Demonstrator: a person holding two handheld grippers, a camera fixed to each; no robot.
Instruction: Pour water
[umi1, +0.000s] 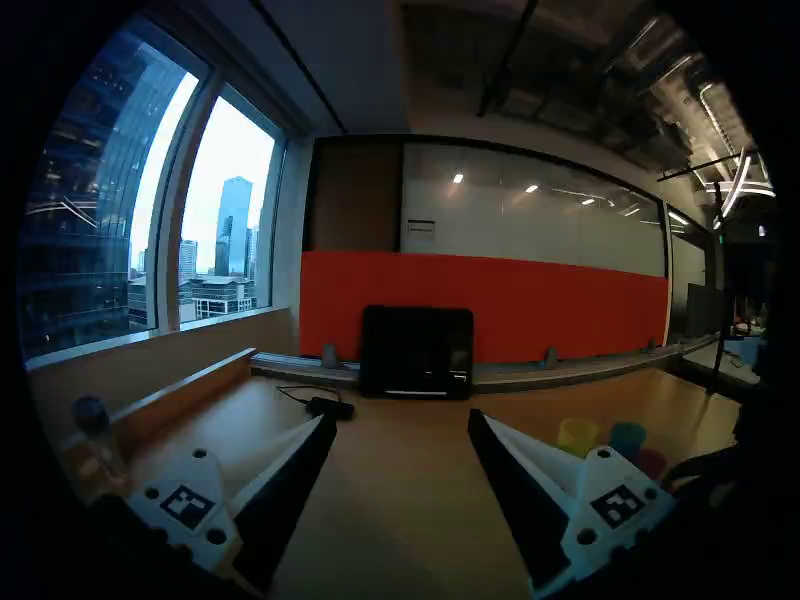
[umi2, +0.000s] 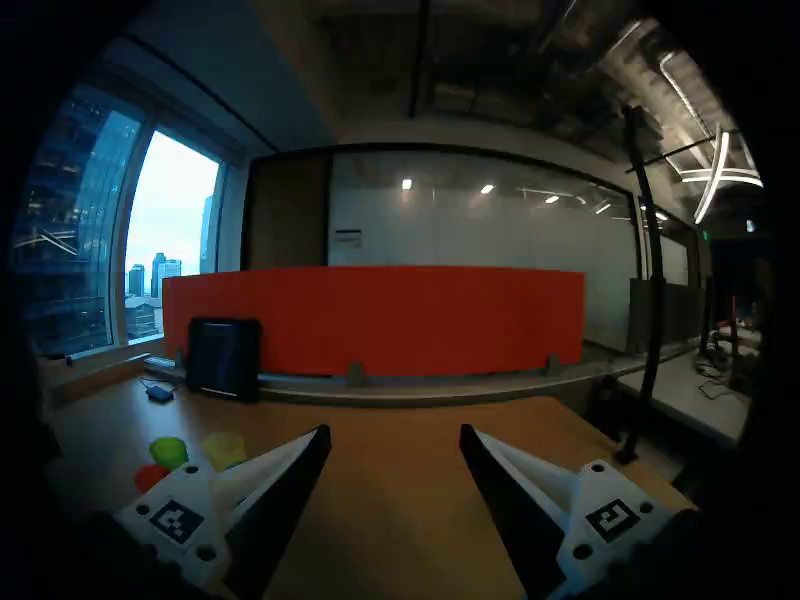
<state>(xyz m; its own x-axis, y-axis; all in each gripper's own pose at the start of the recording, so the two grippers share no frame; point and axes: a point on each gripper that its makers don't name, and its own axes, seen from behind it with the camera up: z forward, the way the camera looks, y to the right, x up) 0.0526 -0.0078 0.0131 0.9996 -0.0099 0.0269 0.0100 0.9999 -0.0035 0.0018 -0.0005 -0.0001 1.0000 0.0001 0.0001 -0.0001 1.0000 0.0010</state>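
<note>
Start, nothing held: left gripper (umi1: 401, 414) and right gripper (umi2: 394, 428) jaws spread, empty; next likely grasp bottle (umi1: 92, 435), carry to cups (umi1: 578, 435).

A small clear plastic bottle with a dark cap (umi1: 92, 432) stands upright at the near left edge of the wooden desk (umi1: 410, 490); it is too blurred to tell what it contains. Well apart on the right, a yellow plastic cup (umi1: 578, 436), a teal plastic cup (umi1: 628, 438) and a red plastic cup (umi1: 652, 463) stand clustered, the red one nearest. In the right gripper view a green plastic cup (umi2: 168, 451) stands just beside the yellow one.
</note>
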